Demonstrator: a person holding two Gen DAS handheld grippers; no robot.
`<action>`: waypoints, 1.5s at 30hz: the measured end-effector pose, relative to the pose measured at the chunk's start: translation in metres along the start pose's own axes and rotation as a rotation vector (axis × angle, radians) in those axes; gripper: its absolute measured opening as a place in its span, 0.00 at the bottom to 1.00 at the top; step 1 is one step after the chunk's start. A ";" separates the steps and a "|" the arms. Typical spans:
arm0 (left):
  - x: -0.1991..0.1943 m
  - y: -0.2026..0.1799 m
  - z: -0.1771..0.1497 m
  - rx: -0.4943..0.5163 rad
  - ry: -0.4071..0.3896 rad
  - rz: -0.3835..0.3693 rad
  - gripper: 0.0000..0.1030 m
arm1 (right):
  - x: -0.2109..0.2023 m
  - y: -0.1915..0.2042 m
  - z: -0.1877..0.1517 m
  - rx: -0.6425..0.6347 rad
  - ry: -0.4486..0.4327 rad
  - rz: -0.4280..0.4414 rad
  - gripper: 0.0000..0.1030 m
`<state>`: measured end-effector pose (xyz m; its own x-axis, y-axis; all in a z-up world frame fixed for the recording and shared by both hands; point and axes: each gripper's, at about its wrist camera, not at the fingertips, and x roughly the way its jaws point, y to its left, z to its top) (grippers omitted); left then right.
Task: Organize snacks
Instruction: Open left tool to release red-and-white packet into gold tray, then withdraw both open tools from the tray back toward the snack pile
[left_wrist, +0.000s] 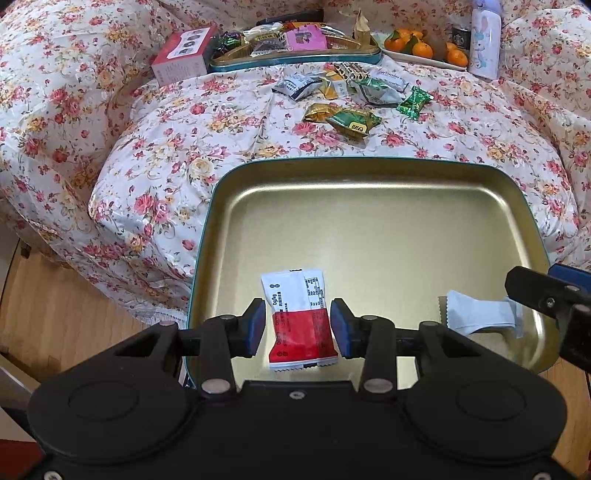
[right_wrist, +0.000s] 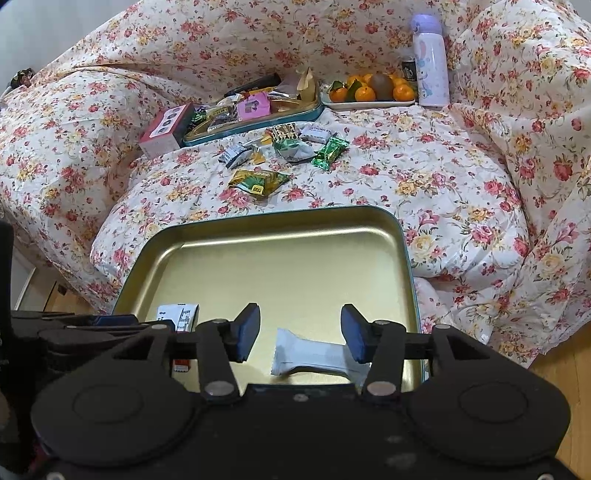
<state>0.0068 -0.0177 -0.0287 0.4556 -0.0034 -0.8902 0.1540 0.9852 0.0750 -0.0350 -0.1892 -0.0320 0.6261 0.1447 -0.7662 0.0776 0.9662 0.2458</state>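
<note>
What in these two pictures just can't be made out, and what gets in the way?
- Near edge of the gold tray: both views, hidden behind the gripper bodies.
- Red-and-white packet: right wrist view, mostly covered by the left gripper.
- White packet: its right end sits behind a finger of the right gripper.
- Far tin: contents overlap, too small to count.
- Wrapper print: too small to read.
</note>
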 end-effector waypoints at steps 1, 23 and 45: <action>0.000 0.000 0.000 -0.001 0.001 0.000 0.47 | 0.000 0.000 0.000 0.000 0.001 0.000 0.50; 0.004 0.012 0.000 -0.061 0.018 0.013 0.48 | 0.008 0.002 -0.003 -0.015 0.036 0.009 0.53; 0.005 0.022 0.001 -0.130 0.005 0.045 0.48 | 0.012 0.005 -0.006 -0.036 0.060 0.025 0.56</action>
<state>0.0131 0.0040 -0.0312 0.4551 0.0419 -0.8895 0.0180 0.9983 0.0563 -0.0313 -0.1812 -0.0437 0.5800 0.1798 -0.7945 0.0345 0.9691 0.2444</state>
